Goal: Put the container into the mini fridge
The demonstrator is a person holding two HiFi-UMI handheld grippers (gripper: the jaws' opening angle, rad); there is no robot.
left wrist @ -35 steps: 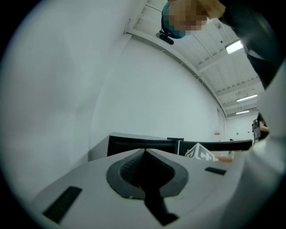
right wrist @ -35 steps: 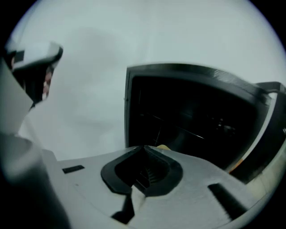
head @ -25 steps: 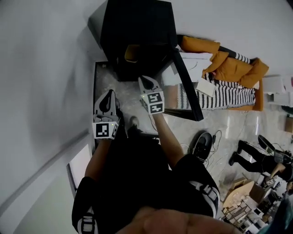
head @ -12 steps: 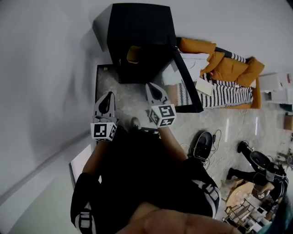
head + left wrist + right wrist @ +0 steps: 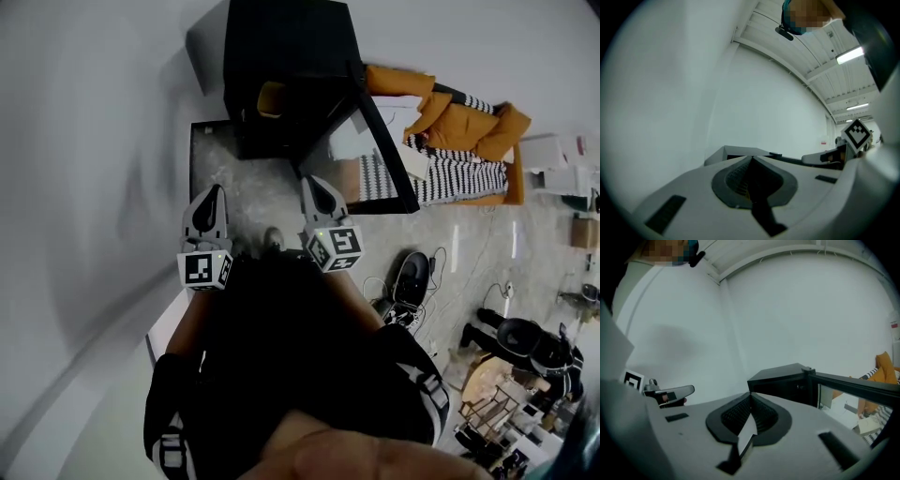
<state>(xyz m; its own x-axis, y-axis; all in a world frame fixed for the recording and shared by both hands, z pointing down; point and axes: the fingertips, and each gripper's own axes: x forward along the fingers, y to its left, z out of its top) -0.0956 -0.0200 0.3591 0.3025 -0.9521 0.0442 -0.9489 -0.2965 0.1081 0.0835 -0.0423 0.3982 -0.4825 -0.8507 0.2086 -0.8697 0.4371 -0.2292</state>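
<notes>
The black mini fridge (image 5: 286, 66) stands on the floor against the white wall, its glass door (image 5: 384, 155) swung open to the right. Inside its opening shows an orange-yellow container (image 5: 271, 97). My left gripper (image 5: 214, 194) and right gripper (image 5: 315, 185) hover side by side in front of the fridge, a short way back from it. Both are shut with nothing held. In the right gripper view the fridge (image 5: 780, 380) and its door (image 5: 855, 385) lie ahead of the shut right gripper (image 5: 751, 398). The left gripper (image 5: 751, 161) points toward the fridge (image 5: 736, 152).
A dark mat (image 5: 211, 155) lies on the stone floor left of the fridge. Orange and striped cushions (image 5: 459, 131) are piled right of the door. A black shoe (image 5: 411, 279) and cables lie on the floor at right. The wall runs along the left.
Both grippers have drawn back from the fridge toward the person's body, the right one more than the left. The container has stayed inside the fridge.
</notes>
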